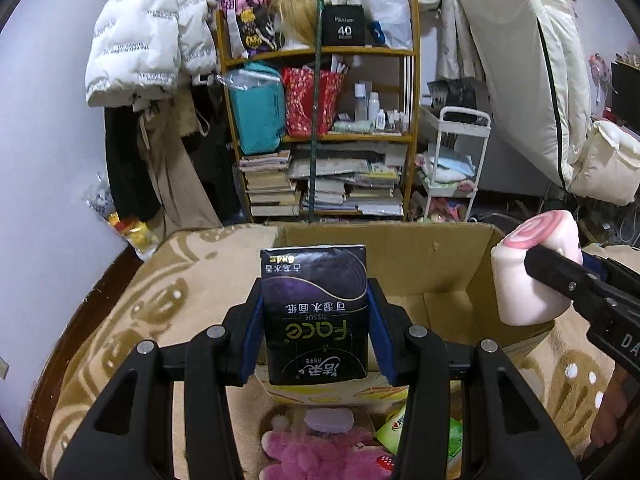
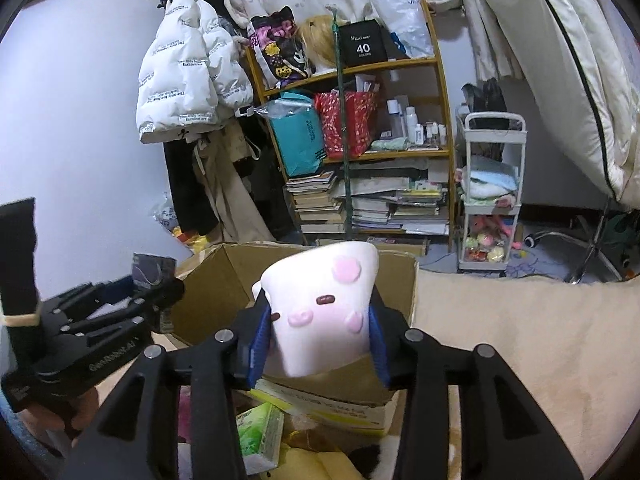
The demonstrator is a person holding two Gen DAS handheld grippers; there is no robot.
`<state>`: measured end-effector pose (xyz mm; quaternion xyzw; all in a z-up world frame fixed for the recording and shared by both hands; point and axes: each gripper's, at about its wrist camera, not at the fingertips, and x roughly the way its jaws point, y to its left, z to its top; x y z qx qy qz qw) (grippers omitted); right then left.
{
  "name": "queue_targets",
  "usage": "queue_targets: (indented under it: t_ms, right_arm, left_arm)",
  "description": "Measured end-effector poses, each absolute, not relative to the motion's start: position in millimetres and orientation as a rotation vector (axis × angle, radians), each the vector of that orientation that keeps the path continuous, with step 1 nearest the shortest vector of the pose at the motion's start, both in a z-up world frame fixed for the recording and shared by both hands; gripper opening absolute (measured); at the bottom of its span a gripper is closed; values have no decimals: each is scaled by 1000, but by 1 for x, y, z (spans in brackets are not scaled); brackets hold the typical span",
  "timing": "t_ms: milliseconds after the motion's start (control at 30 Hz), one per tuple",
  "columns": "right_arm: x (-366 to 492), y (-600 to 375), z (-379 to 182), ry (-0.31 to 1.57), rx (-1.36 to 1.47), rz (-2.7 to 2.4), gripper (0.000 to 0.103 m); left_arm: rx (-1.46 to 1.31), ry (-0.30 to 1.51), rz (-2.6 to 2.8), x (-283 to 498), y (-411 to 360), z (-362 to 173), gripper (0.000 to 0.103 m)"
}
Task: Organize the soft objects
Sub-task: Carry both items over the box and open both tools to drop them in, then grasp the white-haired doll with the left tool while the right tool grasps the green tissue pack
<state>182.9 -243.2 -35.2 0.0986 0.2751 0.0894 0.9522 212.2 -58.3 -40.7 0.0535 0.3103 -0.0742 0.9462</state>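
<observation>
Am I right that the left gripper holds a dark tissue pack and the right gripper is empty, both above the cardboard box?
Not quite. The right gripper is not empty: it is shut on a pink-and-white plush toy, as the right wrist view shows. The rest holds: the left gripper holds the dark tissue pack, both above the cardboard box.

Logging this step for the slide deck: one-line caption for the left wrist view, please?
Left gripper holds a dark tissue pack upright before the open cardboard box.
</observation>
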Motion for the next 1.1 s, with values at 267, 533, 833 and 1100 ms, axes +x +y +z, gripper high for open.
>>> queue_targets:
  t_ms: [267, 533, 833, 1100]
  right_arm:
    - [186, -241, -45, 593, 203, 203, 53]
    - [185, -238, -47, 609, 189, 196, 59]
    - [173, -238, -43, 591, 195, 192, 86]
    - [156, -235, -29, 561, 178, 181, 100]
  left_arm:
    - [132, 645, -151, 213, -61, -49, 58]
    - [161, 673, -144, 210, -62, -51, 71]
    - [155, 677, -133, 190, -53, -40, 88]
    - [165, 667, -107, 169, -46, -31, 93]
